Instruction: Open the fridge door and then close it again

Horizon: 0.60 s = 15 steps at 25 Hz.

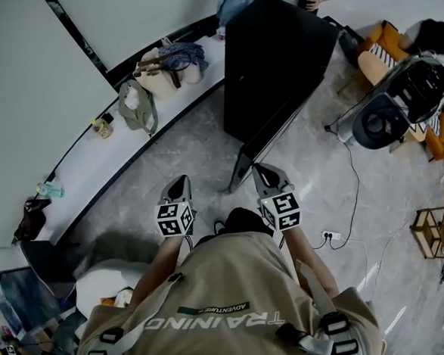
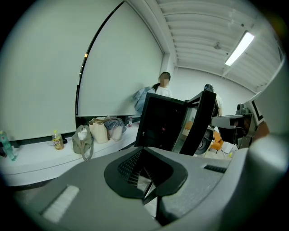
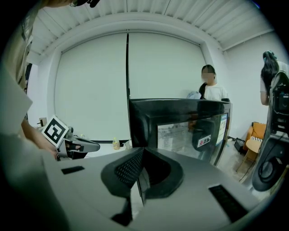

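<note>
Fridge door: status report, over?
Left gripper and right gripper shut, both empty, neither gripping the door. Fridge door standing open. Nothing seen blocking its swing.

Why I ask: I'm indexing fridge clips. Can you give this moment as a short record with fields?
fridge: black, standing on the floor ahead of the person
fridge door: ajar, swung partway out
left tool: jaws together, nothing held, clear of the fridge
right tool: jaws together, nothing held, beside the left one, aimed at the fridge
ledge: along the wall left of the fridge, with bags and a bottle on it
task state: door open, neither tool on it
</note>
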Each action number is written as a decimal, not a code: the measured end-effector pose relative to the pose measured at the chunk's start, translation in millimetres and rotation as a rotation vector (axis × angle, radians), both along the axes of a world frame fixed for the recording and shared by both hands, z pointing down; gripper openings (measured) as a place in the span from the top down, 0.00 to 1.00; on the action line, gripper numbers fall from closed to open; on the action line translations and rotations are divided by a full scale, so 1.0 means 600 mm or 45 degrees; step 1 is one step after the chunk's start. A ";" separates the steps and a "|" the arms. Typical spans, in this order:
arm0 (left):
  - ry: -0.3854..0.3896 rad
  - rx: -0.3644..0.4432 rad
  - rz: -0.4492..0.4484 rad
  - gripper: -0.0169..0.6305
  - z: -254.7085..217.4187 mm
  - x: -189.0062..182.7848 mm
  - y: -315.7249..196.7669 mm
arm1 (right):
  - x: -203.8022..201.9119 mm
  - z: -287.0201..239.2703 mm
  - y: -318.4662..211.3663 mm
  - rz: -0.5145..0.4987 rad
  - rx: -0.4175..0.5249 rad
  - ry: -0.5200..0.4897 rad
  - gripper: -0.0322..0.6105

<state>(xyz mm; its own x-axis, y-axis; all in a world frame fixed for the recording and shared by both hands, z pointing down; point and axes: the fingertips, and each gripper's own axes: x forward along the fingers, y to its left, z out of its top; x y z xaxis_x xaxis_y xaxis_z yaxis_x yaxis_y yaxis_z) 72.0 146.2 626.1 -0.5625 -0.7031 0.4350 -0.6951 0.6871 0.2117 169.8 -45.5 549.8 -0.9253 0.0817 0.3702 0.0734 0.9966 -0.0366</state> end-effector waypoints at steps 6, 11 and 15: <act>0.002 -0.015 -0.027 0.97 0.001 -0.005 0.026 | -0.020 -0.002 0.010 -0.024 -0.002 -0.003 0.96; 0.008 -0.020 -0.045 0.97 0.000 -0.032 0.019 | -0.052 -0.001 0.017 -0.066 -0.016 0.001 0.96; 0.028 -0.030 -0.061 0.97 0.009 -0.062 0.007 | -0.085 0.005 0.021 -0.113 -0.024 0.005 0.96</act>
<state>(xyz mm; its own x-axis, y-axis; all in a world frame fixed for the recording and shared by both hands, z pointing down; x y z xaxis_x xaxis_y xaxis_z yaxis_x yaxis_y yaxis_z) 35.0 150.6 631.2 -0.5854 -0.6648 0.4639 -0.6566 0.7245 0.2097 118.7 -33.1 552.7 -0.9126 0.1701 0.3717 0.1611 0.9854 -0.0555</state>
